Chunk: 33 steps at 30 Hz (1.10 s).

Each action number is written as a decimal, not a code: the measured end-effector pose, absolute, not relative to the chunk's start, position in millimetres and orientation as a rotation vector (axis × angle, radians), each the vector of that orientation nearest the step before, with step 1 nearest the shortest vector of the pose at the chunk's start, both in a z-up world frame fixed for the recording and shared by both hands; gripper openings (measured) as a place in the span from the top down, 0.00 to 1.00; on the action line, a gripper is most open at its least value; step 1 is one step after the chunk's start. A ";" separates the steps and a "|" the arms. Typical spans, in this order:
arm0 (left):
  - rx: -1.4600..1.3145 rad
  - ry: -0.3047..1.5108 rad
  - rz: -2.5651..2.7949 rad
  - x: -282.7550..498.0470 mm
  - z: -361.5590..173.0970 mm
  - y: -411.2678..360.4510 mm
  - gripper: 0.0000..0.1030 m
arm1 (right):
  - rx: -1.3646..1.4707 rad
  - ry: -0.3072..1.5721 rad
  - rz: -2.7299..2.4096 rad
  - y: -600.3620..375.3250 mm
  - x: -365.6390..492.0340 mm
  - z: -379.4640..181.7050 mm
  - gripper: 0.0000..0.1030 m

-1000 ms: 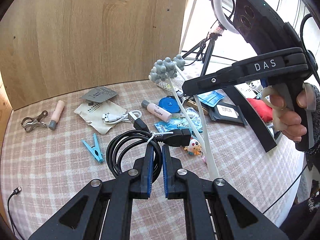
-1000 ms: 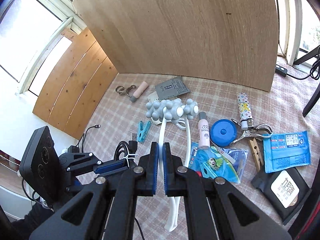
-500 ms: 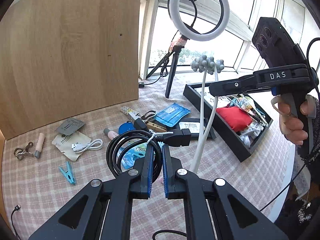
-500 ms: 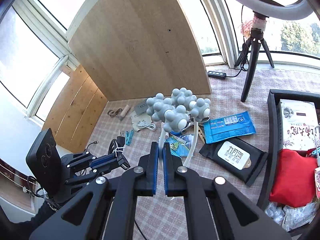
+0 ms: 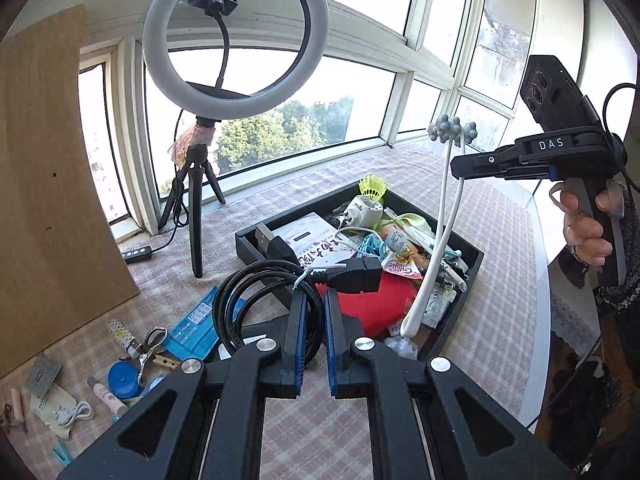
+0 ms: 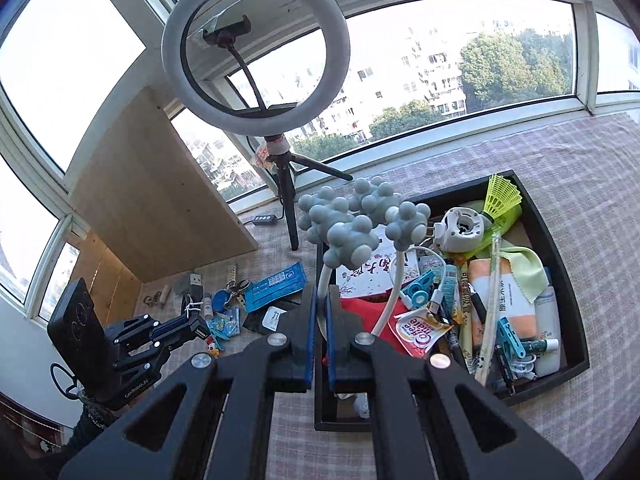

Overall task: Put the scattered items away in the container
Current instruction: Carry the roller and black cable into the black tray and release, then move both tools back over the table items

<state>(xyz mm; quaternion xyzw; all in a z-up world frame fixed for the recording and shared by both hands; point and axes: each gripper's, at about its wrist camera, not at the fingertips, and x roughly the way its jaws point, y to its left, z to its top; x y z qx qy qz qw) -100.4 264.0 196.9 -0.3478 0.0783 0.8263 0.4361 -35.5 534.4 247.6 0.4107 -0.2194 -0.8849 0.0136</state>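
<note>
The black tray point(image 6: 568, 292), already crowded with small things, sits on the checked tablecloth point(image 6: 580, 152), and both held items hang above it. The right gripper point(image 6: 319, 316) has its fingers pinched on one white arm of the knobbed massager point(image 6: 352, 236), whose grey heads point upward. The left gripper point(image 5: 314, 312) clamps the coiled black cable point(image 5: 256, 292), with the ring light point(image 5: 236, 44) behind and loose items point(image 5: 192, 328) on the cloth just beside the tray.
</note>
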 end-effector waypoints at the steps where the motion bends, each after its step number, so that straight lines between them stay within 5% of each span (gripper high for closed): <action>1: -0.859 0.194 2.044 -102.9 198.8 274.2 0.93 | 1.289 -0.696 -2.770 544.8 -36.3 248.2 0.95; 10: -0.859 0.245 1.954 -113.8 190.8 375.9 0.91 | 1.401 -0.749 -2.799 592.3 -67.9 219.3 0.95; 12: -0.896 0.267 1.982 -119.0 183.3 394.8 0.78 | 1.441 -0.739 -2.809 597.1 -77.2 210.0 0.89; 13: -0.902 0.275 2.001 -121.1 180.9 399.2 0.62 | 1.463 -0.732 -2.833 598.7 -79.2 207.2 0.77; 14: -0.901 0.271 2.014 -122.6 179.8 400.0 0.59 | 1.465 -0.723 -2.864 599.5 -79.3 206.0 0.65; 16: -0.904 0.235 2.025 -125.6 179.1 394.7 0.59 | 1.438 -0.704 -2.911 598.4 -74.6 206.7 0.55; 33: -1.009 0.214 2.179 -106.7 160.8 249.6 0.59 | 1.346 -0.584 -2.805 524.6 -66.8 179.3 0.48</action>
